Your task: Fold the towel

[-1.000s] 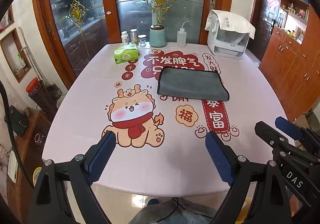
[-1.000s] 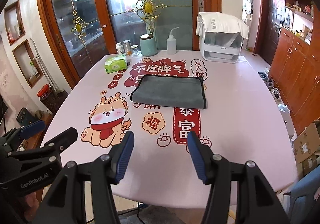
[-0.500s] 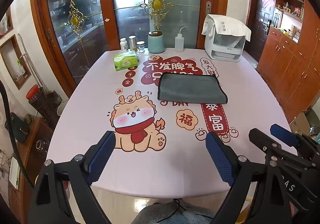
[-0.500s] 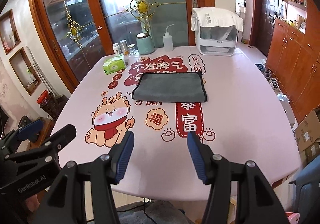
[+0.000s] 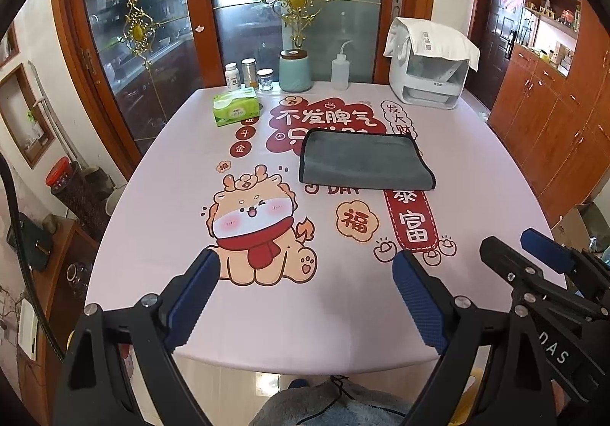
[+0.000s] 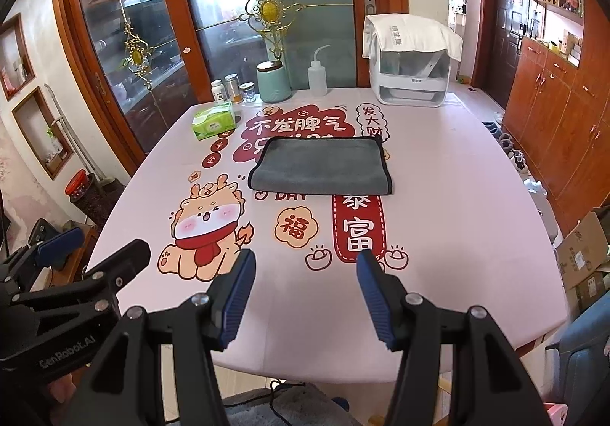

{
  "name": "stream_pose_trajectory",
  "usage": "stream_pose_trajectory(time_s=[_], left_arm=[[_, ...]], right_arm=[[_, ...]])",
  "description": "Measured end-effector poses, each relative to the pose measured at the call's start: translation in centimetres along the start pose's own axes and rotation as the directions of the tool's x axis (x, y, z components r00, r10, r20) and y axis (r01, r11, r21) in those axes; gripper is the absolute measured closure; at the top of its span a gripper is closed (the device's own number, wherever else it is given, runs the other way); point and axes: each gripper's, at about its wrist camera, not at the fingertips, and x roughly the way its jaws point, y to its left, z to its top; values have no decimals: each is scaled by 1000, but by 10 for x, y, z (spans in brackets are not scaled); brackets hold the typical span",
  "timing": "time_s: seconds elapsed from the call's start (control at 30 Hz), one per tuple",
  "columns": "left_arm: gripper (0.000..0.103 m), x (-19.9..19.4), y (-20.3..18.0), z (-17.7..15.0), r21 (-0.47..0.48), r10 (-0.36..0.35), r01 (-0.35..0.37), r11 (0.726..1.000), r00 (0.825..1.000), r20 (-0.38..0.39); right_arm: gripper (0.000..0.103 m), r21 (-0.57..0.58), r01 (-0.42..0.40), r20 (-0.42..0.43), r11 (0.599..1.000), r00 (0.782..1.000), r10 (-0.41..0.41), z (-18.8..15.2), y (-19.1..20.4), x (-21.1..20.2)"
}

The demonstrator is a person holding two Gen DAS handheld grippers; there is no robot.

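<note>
A grey towel (image 5: 362,161) with a dark edge lies folded flat in a rectangle on the middle of the table; it also shows in the right wrist view (image 6: 322,165). My left gripper (image 5: 305,296) is open and empty, held above the table's near edge, well short of the towel. My right gripper (image 6: 305,292) is open and empty, also over the near edge. Each gripper shows at the side of the other's view: the right one (image 5: 533,273) and the left one (image 6: 84,262).
The table (image 5: 476,167) has a pink cloth with cartoon prints. At its far edge stand a green tissue pack (image 5: 235,110), small jars (image 5: 248,73), a teal canister (image 5: 294,71), a squeeze bottle (image 5: 340,71) and a white appliance (image 5: 431,68). Wooden cabinets (image 6: 553,102) line the right.
Both grippers have drawn back and up from the table, so the towel looks farther away. The towel has not moved. Both grippers stay open.
</note>
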Motion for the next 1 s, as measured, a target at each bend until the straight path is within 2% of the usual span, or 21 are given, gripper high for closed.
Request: stream_pose_trajectory(time_s=[1.0], left_arm=[[12, 20, 2, 8, 3, -6, 6, 1000, 999, -45]], right_arm=[[47, 9, 9, -22, 1000, 1000, -9, 5, 0, 13]])
